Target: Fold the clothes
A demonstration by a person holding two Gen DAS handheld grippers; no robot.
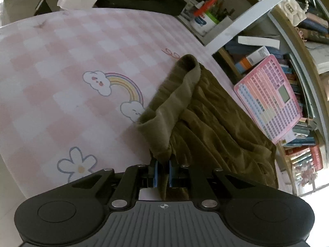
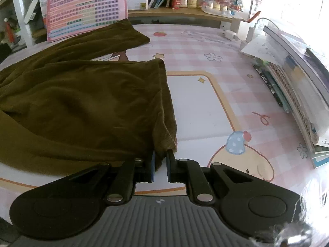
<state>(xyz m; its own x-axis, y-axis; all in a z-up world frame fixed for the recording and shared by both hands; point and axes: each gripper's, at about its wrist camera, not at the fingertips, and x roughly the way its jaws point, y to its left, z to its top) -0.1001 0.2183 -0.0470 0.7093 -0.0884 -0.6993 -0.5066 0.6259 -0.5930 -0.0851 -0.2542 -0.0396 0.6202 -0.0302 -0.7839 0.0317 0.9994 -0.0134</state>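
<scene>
You have one olive-brown garment (image 2: pixel 82 103) lying rumpled on the bench (image 2: pixel 195 103), its soft fabric creased into long folds. One part stretches toward the far edge, another lies nearer, and along one side a thick band (image 1: pixel 174 98) of it is rolled up and bunched.

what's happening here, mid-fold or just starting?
Looks like the start of a fold. A person holds a gripper in each hand, and both are clamped on the olive-green garment, which lies wrinkled on the pink checked desk mat. The left gripper pinches a bunched edge of the fabric; the right gripper pinches a corner near the front. Nothing is folded over yet. A pink keyboard toy leans behind the cloth.
</scene>
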